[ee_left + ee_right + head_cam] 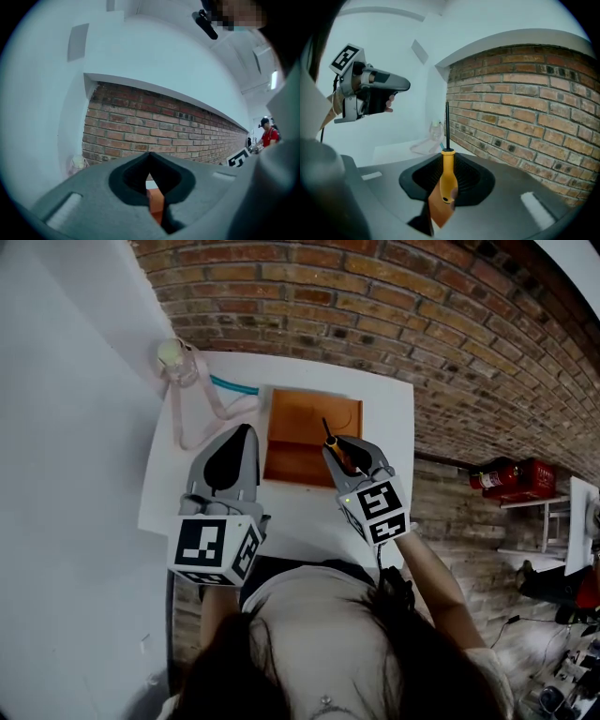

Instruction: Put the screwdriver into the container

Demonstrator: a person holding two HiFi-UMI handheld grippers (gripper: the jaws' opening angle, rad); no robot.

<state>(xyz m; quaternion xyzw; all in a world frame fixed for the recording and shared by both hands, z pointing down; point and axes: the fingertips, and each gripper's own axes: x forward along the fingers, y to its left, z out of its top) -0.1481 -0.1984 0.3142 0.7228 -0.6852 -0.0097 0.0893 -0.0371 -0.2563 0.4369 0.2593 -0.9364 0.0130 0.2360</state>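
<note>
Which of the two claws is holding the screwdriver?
The right claw: it is shut on the yellow-handled screwdriver, while the left claw is shut on nothing.

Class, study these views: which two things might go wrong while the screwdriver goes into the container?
1. The right gripper pinches only the screwdriver's yellow handle, so it may pivot or slip.
2. The gripper hangs over the container's near rim. Released here, the screwdriver might land on the table.
</note>
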